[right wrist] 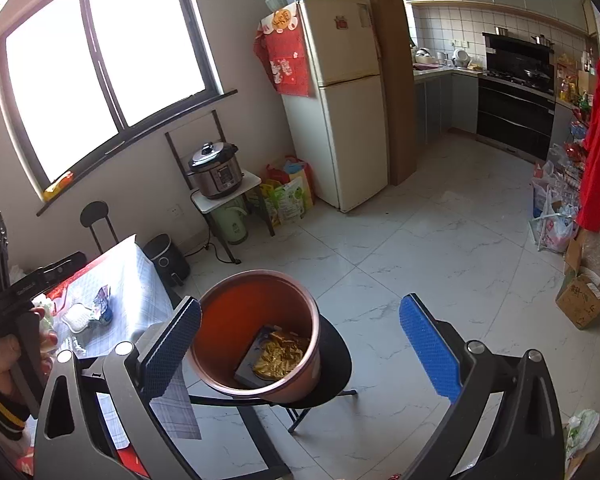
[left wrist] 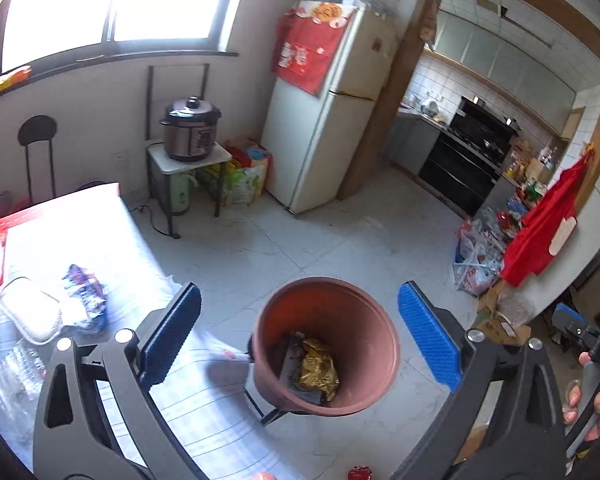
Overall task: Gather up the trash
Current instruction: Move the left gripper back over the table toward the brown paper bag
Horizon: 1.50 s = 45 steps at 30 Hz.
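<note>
The terracotta-coloured bin (left wrist: 327,346) stands on a small black stool (right wrist: 334,364) just beside the corner of the bench (right wrist: 130,276), and everything else is placed here in relation to it. Inside the bin lie a crumpled gold wrapper (left wrist: 319,368) and, under it, a flat dark piece of packaging (right wrist: 256,356). The left gripper (left wrist: 300,332) hangs above the bin with its blue-padded fingers (left wrist: 428,340) spread wide, released and holding nothing; the bin's mouth sits between them in the left wrist view. The right gripper (right wrist: 300,340) is likewise released and empty, its left finger (right wrist: 172,352) overlapping the bin's near-left rim in the picture, its other finger well off to the bin's right over the floor (right wrist: 420,240). To the left of the bin, on the cloth-covered bench, lie a crumpled blue-and-purple wrapper (left wrist: 86,296) and, touching it, a white foam tray (left wrist: 30,312). Beyond the bin, against the far wall, a pressure cooker (right wrist: 216,172) sits on a small rack, with a cream fridge (right wrist: 340,100) to its right. A black air fryer (right wrist: 166,258) stands on the floor behind the bench corner, left of the bin.
</note>
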Each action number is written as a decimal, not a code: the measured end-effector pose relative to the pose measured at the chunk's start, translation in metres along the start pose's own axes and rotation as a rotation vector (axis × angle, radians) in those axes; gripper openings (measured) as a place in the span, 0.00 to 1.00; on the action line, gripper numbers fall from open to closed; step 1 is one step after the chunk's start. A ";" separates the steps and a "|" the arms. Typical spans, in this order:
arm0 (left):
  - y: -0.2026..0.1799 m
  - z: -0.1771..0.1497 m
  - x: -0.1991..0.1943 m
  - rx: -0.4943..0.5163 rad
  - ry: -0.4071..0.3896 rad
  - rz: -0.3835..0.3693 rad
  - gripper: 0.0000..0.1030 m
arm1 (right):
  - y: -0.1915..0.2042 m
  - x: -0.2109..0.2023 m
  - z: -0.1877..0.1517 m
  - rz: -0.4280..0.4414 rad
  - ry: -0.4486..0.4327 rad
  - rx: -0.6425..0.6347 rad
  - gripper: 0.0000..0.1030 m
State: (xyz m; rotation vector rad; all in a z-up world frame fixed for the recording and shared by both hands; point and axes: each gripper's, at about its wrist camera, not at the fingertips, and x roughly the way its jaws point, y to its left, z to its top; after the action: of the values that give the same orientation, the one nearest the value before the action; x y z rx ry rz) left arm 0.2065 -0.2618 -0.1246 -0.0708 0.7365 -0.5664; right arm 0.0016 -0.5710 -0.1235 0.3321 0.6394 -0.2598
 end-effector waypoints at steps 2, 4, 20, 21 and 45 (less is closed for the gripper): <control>0.032 -0.008 -0.030 -0.040 -0.034 0.065 0.94 | 0.014 0.005 0.001 0.022 0.005 -0.016 0.95; 0.066 -0.018 -0.062 -0.086 -0.071 0.133 0.95 | 0.031 0.010 0.003 0.045 0.013 -0.032 0.95; 0.273 -0.152 -0.281 -0.494 -0.191 0.582 0.95 | 0.231 0.063 0.000 0.299 0.112 -0.262 0.95; 0.279 -0.158 -0.288 -0.508 -0.193 0.591 0.95 | 0.244 0.067 -0.001 0.312 0.119 -0.276 0.95; 0.448 -0.050 -0.182 -0.464 -0.123 0.497 0.94 | 0.441 0.129 -0.059 0.299 0.240 -0.402 0.95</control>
State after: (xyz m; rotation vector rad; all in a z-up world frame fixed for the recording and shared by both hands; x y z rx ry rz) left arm 0.2726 0.2182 -0.1634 -0.3398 0.7201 0.0899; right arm 0.2179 -0.1624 -0.1499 0.0673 0.8490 0.1982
